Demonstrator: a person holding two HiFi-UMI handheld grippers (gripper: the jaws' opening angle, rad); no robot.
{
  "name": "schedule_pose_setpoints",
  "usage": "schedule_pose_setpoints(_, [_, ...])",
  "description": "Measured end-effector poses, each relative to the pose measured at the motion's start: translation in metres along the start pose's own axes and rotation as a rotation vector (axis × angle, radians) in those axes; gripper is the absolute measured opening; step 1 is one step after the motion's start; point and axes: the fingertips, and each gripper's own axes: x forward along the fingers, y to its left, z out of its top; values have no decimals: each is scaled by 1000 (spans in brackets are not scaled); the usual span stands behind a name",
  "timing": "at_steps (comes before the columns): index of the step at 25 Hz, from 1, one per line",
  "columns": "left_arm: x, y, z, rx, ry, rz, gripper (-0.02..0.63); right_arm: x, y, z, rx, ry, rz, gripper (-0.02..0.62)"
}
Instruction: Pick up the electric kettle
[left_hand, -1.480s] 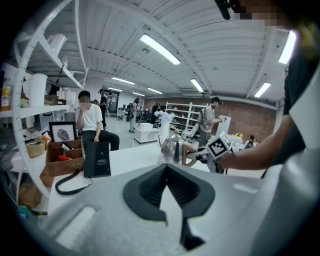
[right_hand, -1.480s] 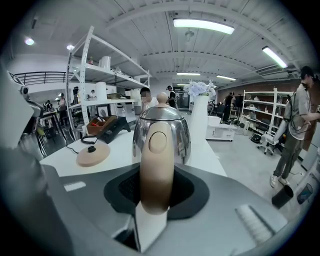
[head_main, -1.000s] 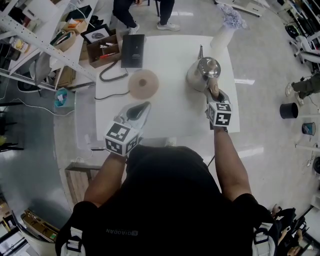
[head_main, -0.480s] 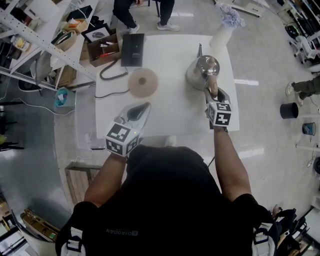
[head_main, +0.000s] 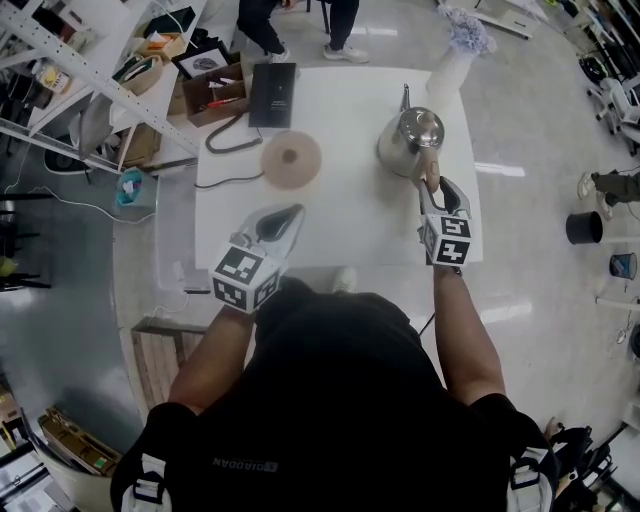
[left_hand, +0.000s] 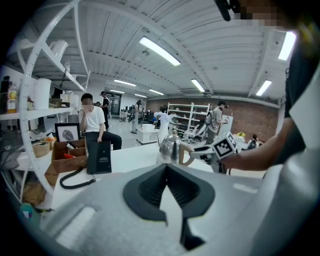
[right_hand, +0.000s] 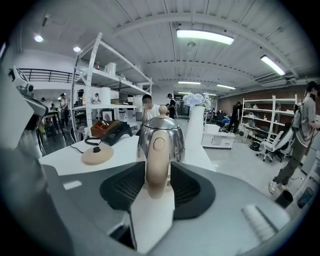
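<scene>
- Nearest: finds the left gripper (head_main: 288, 213) low over the near part of the table (head_main: 340, 240), jaws closed tip to tip on nothing. Offers no second support if the lift goes wrong.
- Next out: shows the right gripper (right_hand: 158, 172) with jaws spread wide, having just been opening. Has the cream handle (right_hand: 158, 150) upright between the pads but not pressed. Amounts to no hold, so raising now would likely leave the load behind or only nudge it.
- Risks a slip on closing: looks smooth and rounded along that handle, and could pop out sideways under an off-centre squeeze.
- Risks a swing: takes the electric kettle (head_main: 410, 140) from one side only, so could pitch it spout-down once clear of the table, more so if filled. Cannot tell the contents.
- Leaves the electric kettle on the bare table toward the far right, well apart from its round base (head_main: 291, 160) and near the right edge. Could send it sliding toward that edge with a forward push from the open jaws.
- Farthest: puts a tall white vase (head_main: 452, 68) with flowers at the far right corner, just beyond the electric kettle. Could topple it with a swinging body or spout.
</scene>
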Motion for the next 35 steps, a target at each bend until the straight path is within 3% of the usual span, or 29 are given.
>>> schedule_pose_setpoints(9, [-13,-1,2,5,-9,-14,3,-31,21,12,52,-52,16,156])
schedule_pose_setpoints(13, [-25,-2,4,8,-23,-29,3,-46,47,24,79,-73,62,111])
schedule_pose_setpoints(17, [-45,4,-3,-2,-19,-31,3,-62,93,40,56,-92,134,5])
schedule_pose_setpoints(22, [-68,7,-12,-18,-33,-45,3,-77,151,43,26,-78,219,5])
schedule_pose_setpoints(35, [-141,4,-37,-42,-83,-58,3,-126,247,32,-11,-70,293,3])
